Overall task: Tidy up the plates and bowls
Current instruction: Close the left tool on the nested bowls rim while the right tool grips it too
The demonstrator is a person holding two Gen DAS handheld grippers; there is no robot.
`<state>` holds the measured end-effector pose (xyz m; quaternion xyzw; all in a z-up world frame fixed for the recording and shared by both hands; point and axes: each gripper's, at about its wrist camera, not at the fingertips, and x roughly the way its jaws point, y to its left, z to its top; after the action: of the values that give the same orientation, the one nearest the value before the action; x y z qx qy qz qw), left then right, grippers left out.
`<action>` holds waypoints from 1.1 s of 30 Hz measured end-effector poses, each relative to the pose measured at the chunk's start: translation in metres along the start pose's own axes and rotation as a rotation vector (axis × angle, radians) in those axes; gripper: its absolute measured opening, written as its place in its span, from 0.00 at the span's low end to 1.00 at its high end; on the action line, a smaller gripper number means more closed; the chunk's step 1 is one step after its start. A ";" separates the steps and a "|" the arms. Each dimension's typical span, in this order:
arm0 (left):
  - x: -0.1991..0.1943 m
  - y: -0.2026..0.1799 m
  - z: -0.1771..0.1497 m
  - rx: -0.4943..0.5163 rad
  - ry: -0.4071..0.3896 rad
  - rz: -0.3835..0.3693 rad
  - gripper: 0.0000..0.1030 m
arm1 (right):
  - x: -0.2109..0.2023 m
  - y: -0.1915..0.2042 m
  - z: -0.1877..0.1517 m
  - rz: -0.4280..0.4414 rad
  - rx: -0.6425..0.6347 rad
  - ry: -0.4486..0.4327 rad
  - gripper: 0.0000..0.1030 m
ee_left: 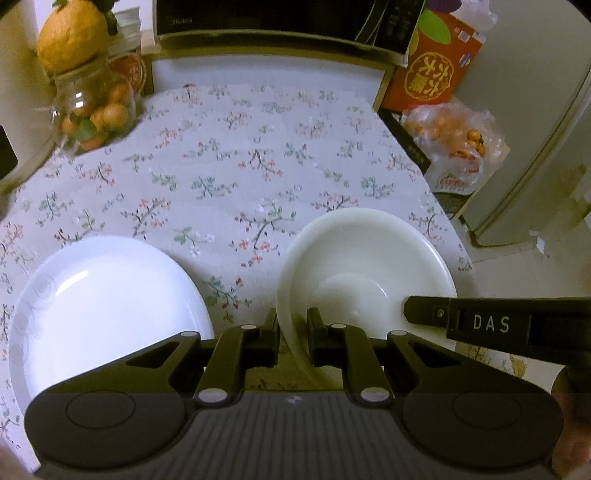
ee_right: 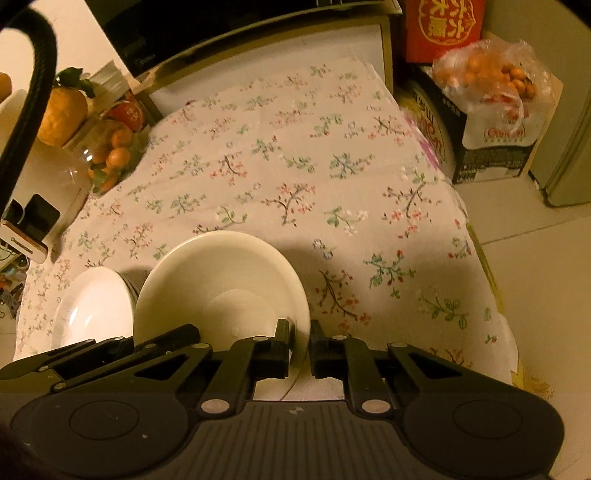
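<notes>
A cream bowl sits on the floral tablecloth, with a white plate to its left. My left gripper is shut on the bowl's near left rim, one finger inside and one outside. My right gripper is shut on the bowl's right rim; its black finger shows at the bowl's right side in the left wrist view. The plate lies left of the bowl, with my left gripper's linkage over its near edge.
A glass jar of small oranges with a large yellow fruit on top stands at the back left. A microwave is at the back. A red box and a bag of oranges sit off the table's right edge.
</notes>
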<state>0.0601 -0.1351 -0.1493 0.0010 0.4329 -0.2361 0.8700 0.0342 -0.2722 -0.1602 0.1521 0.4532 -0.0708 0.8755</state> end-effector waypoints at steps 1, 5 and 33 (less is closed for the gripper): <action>-0.001 0.000 0.001 0.001 -0.007 0.000 0.13 | -0.002 0.002 0.001 -0.002 -0.004 -0.011 0.10; -0.012 -0.001 0.006 0.003 -0.050 0.008 0.13 | -0.012 0.011 0.005 -0.019 -0.036 -0.078 0.10; -0.053 0.085 0.001 -0.151 -0.109 0.118 0.13 | -0.008 0.112 0.014 0.081 -0.165 -0.160 0.12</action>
<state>0.0688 -0.0375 -0.1255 -0.0522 0.4005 -0.1510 0.9023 0.0698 -0.1713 -0.1235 0.0914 0.3796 -0.0098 0.9206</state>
